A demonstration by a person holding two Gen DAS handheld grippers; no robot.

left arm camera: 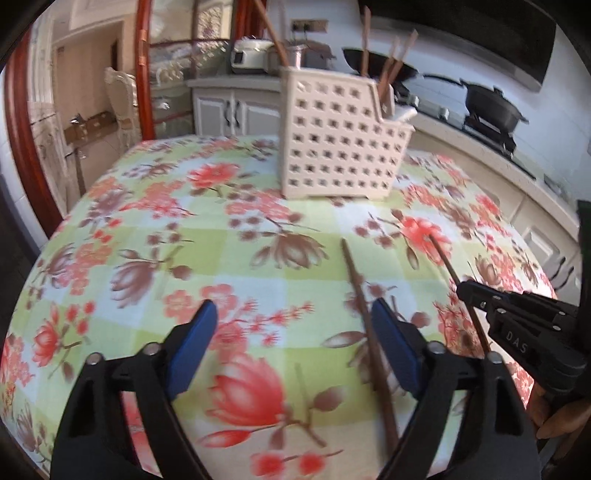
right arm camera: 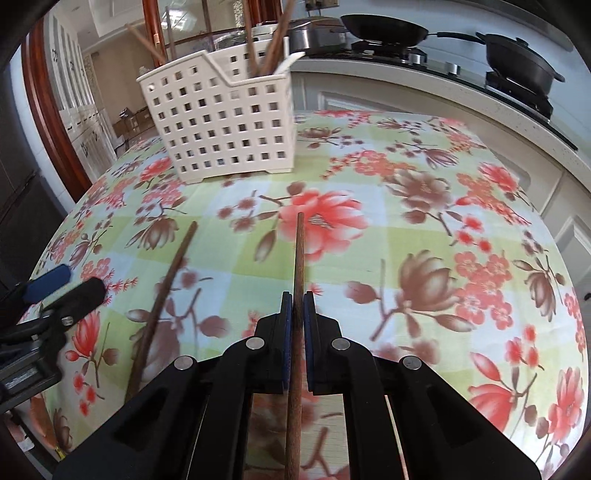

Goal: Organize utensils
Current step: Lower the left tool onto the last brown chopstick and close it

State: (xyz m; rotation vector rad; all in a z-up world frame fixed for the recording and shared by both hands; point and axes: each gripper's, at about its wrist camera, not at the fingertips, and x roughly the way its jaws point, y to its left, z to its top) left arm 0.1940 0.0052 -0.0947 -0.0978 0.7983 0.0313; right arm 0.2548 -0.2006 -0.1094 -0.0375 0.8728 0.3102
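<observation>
A cream perforated utensil caddy (left arm camera: pixel 332 140) (right arm camera: pixel 221 125) stands at the far side of the floral tablecloth (left arm camera: pixel 166 240), with several brown chopsticks upright in it. One loose brown chopstick (left arm camera: pixel 364 314) (right arm camera: pixel 170 280) lies on the cloth between my left gripper's fingers, close to the right blue pad (left arm camera: pixel 393 343), and neither pad presses on it. My left gripper (left arm camera: pixel 295 310) (right arm camera: pixel 62 284) is open. My right gripper (right arm camera: pixel 297 299) (left arm camera: pixel 465 288) is shut on a second chopstick (right arm camera: pixel 300 251) (left arm camera: pixel 447 262), whose tip points toward the caddy.
Behind the table runs a white counter (right arm camera: pixel 461 96) with a hob carrying a frying pan (right arm camera: pixel 384 27) and a black pot (right arm camera: pixel 517 59). A rice cooker (left arm camera: pixel 251 55) and cabinets (left arm camera: pixel 236 110) stand at the back, with a red door frame (left arm camera: pixel 22 147) on the left.
</observation>
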